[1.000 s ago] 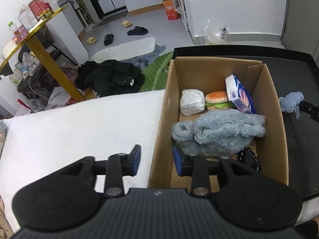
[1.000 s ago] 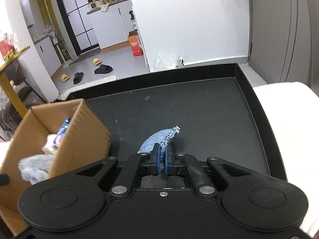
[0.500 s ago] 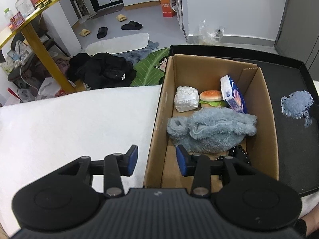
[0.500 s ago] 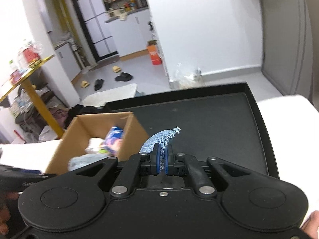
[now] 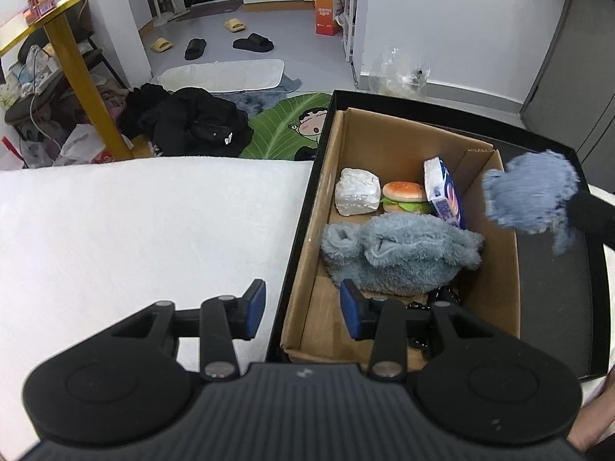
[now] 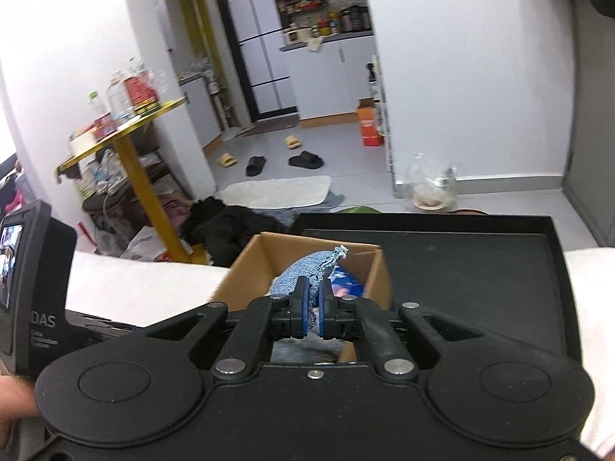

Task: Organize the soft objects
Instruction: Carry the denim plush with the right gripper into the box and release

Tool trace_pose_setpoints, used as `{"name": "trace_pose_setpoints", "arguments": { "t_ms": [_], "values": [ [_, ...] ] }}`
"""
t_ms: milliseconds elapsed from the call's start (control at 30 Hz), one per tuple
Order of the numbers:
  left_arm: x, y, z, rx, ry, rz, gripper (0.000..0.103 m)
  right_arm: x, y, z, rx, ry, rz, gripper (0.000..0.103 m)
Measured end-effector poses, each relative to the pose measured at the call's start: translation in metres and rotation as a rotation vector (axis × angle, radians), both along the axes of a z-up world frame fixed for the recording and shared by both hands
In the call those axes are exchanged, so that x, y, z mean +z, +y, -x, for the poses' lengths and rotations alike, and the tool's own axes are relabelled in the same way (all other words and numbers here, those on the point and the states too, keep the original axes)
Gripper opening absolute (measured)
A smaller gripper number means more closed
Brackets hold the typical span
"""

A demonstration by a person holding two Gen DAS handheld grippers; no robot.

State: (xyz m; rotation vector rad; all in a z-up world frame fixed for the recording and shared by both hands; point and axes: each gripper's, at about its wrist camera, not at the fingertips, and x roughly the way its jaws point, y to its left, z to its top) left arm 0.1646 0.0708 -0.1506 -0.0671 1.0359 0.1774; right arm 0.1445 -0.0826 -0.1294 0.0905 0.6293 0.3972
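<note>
Lifted denim scrap (image 6: 307, 271) now over box rim (image 6: 319, 239)

Only thing I can actually read is "DAS" in pale letters on the black device (image 6: 36, 288) at the left edge of the right wrist view, with a few smaller lines under it that are too blurry to make out. The blue packet (image 5: 442, 192) in the box (image 5: 496, 269) and the orange carton (image 5: 326, 13) on the floor both have print, but it's too small to read.
</note>
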Motion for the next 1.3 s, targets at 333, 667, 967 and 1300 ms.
{"name": "trace_pose_setpoints", "arguments": {
  "t_ms": [333, 667, 967, 1300],
  "values": [
    [-0.007, 0.019, -0.003, 0.025, 0.017, 0.113, 0.037, 0.0, 0.033, -0.003, 0.073, 0.027, 0.02, 0.005],
    [-0.013, 0.026, -0.006, 0.04, 0.034, 0.143, 0.015, -0.02, 0.052, -0.006, 0.102, 0.115, 0.051, 0.006],
    [-0.013, 0.03, -0.005, 0.049, 0.028, 0.155, 0.011, -0.054, 0.053, -0.021, 0.065, 0.292, 0.005, 0.011],
    [-0.014, 0.029, -0.007, 0.052, 0.03, 0.155, 0.011, -0.056, 0.049, -0.02, 0.045, 0.358, 0.004, 0.039]
  ]
}}
